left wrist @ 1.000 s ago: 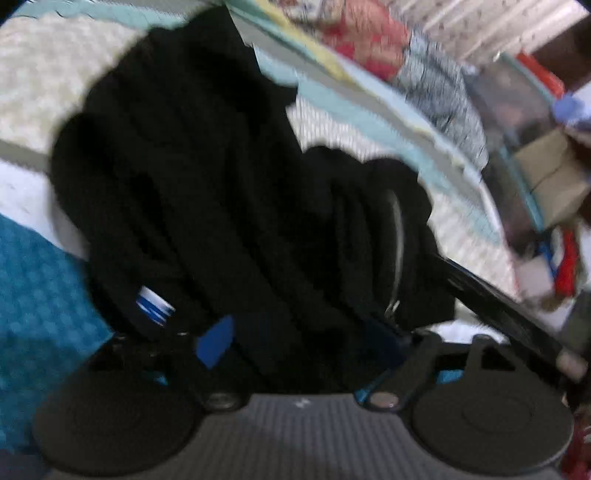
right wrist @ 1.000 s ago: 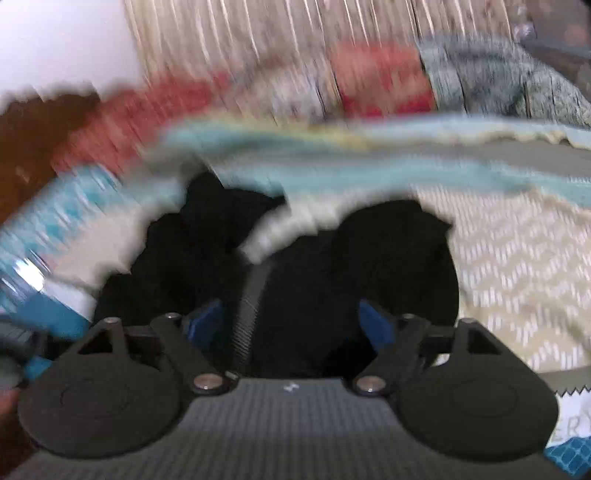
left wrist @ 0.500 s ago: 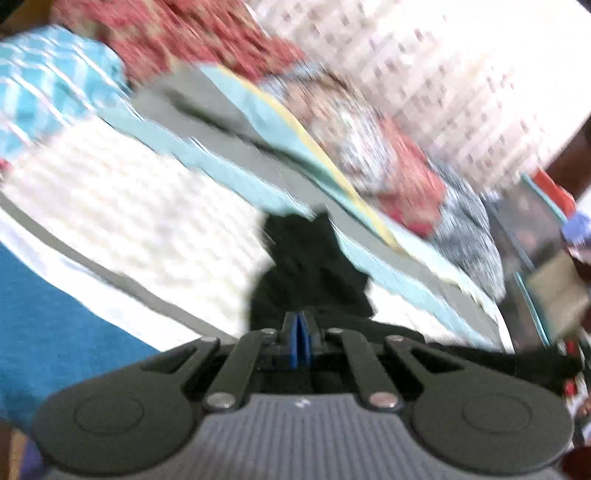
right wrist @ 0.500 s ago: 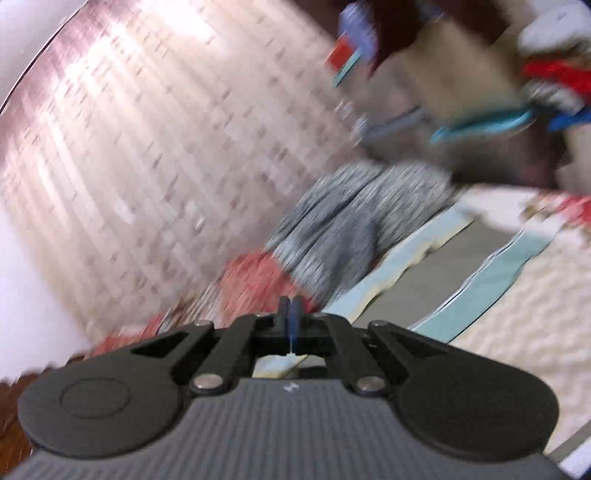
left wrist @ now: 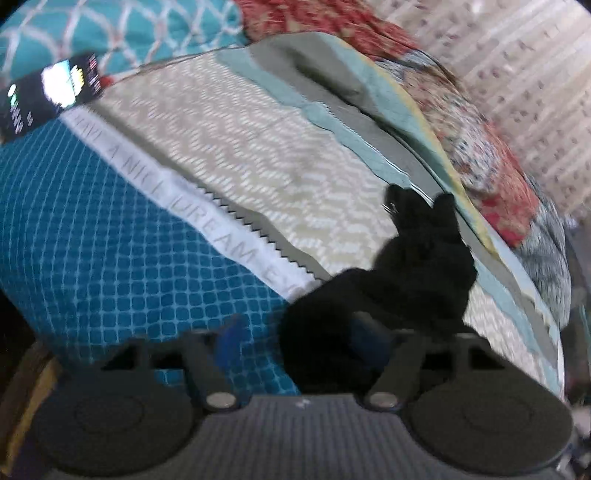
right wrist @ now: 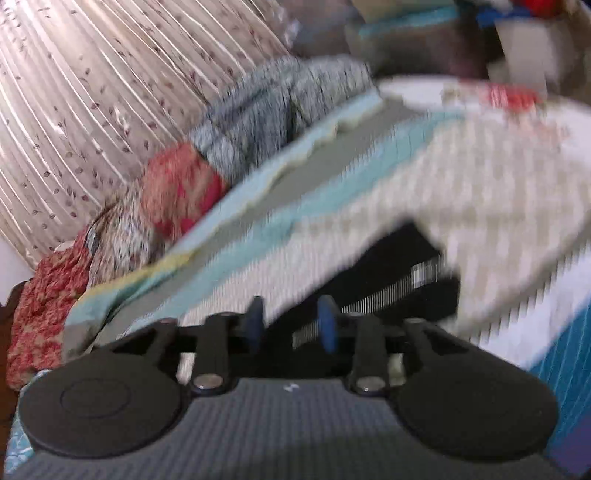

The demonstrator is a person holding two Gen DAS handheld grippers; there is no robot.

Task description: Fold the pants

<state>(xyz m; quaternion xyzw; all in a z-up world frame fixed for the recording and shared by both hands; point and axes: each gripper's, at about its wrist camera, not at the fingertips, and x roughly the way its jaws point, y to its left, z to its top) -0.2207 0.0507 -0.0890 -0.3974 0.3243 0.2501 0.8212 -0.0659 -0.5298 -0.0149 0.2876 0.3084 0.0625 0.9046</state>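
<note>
The black pants lie in a long bunched strip on the bed, running from my left gripper up and to the right. That gripper's jaws are opening; its blue pads stand wide apart, and the near end of the pants lies loose between them, closer to the right pad. In the right wrist view the pants show a grey ribbed stripe and sit just beyond and right of my right gripper. Its jaws are opening too, and no cloth is pinched between its pads. The picture is blurred.
The bed carries a patterned sheet: teal checks, a white lettered band, beige zigzag. A phone with a lit screen lies at its far left. Red floral and grey quilts line the far edge by a curtain. Boxes stand beyond.
A second ago both grippers stood apart around the bunched pants, then both shut and swung across the bed. Now both have parted and the pants lie stretched on the sheet.
</note>
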